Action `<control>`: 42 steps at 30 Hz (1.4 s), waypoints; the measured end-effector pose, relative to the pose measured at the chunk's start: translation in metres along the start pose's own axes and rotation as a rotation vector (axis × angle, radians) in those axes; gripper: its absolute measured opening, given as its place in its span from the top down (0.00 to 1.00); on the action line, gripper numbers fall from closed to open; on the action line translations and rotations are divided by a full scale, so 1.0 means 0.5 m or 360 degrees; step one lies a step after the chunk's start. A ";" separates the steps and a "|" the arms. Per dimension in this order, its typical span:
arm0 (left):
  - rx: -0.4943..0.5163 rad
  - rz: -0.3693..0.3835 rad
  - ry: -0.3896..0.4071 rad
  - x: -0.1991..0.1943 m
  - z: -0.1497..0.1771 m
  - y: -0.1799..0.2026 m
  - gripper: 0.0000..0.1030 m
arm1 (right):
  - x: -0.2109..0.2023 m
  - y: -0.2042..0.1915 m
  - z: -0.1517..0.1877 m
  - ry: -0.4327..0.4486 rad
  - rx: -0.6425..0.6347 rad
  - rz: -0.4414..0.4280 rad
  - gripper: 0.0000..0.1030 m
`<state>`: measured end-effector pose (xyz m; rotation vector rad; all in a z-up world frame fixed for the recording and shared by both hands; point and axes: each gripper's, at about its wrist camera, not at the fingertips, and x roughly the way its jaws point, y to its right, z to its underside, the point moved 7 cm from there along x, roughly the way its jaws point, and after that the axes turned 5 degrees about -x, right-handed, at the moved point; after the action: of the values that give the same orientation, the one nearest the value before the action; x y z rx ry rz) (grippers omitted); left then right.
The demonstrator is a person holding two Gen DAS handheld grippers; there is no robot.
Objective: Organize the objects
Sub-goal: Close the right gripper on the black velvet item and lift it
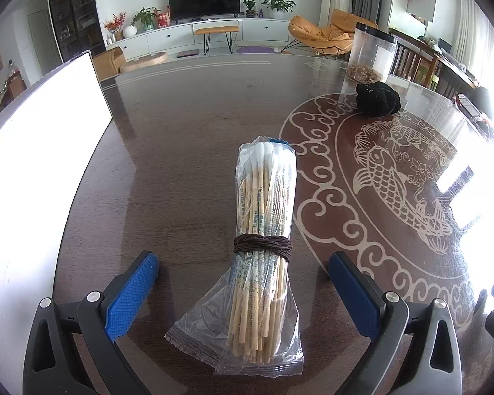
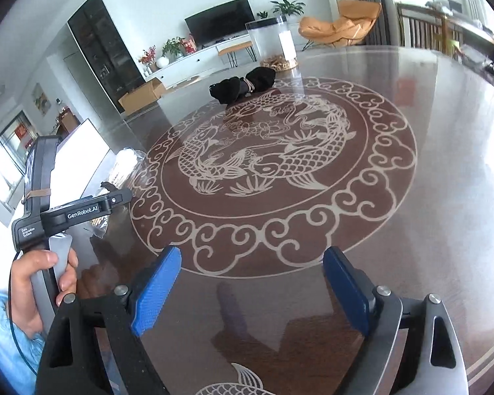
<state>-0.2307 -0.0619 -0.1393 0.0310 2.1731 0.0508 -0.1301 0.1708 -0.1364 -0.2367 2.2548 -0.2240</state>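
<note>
Glossy dark table (image 1: 187, 105); my left claw (image 1: 243, 283) gapes empty around the swab bundle (image 1: 263, 230), right claw (image 2: 252, 283) wide open, empty. Light, slippery bag, so I'd grab at its cord.

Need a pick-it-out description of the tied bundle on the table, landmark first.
Start at the dark glossy table with the pale fish medallion. Just outside the medallion's cloud border, between the open left gripper pads, lies the cotton swab bundle: clear bag, wooden sticks, brown cord around its middle.

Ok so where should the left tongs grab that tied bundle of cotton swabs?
Probably at the dark cord wrapped round the swab bundle, where it is cinched narrowest. Come from above with the open left tongs, one finger on each long side, since it lies lengthwise between them.
</note>
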 end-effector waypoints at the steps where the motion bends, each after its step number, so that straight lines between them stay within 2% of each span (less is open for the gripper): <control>1: 0.0000 0.0000 0.0000 0.000 -0.001 0.000 0.00 | -0.002 0.000 -0.002 0.0011 0.0003 -0.0004 0.14; 12: 0.0001 0.0000 0.0000 0.001 0.000 0.000 0.00 | -0.018 0.023 -0.004 0.0058 0.0103 -0.0045 0.14; 16: 0.0003 0.0001 -0.0002 0.001 -0.001 0.001 0.00 | -0.044 0.061 -0.011 0.0150 0.0228 -0.0025 0.14; 19: 0.0034 0.0024 -0.0023 0.003 -0.003 0.003 0.00 | -0.046 0.077 -0.010 0.0135 0.0292 -0.0022 0.14; 22: 0.0151 0.0095 -0.0102 0.004 0.003 0.004 0.00 | -0.038 0.036 -0.012 0.0057 0.0129 -0.0038 0.14; 24: 0.0167 0.0102 -0.0130 0.003 0.009 -0.003 0.00 | -0.045 -0.007 -0.010 0.0048 -0.0042 -0.0019 0.14; 30: 0.0154 0.0094 -0.0096 0.007 0.007 0.001 0.00 | -0.016 -0.020 -0.022 -0.0024 -0.0158 0.0029 0.14; 32: 0.0127 0.0081 -0.0065 0.010 0.002 0.006 0.00 | 0.000 -0.017 -0.055 -0.0049 -0.0177 0.0018 0.14; 35: 0.0107 0.0072 -0.0022 0.012 -0.004 0.008 0.00 | 0.047 0.002 -0.138 -0.0128 -0.0032 -0.0046 0.14; 40: 0.0102 0.0073 -0.0005 0.011 -0.003 0.007 0.00 | 0.191 0.026 -0.310 -0.0261 0.0249 -0.0060 0.14; 42: 0.0101 0.0073 -0.0004 0.012 -0.002 0.009 0.00 | 0.261 0.022 -0.367 -0.0317 0.0284 0.0006 0.14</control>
<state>-0.2347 -0.0572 -0.1435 0.1172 2.1713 0.0076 -0.3548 0.1643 -0.1188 -0.1526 2.0246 -0.3808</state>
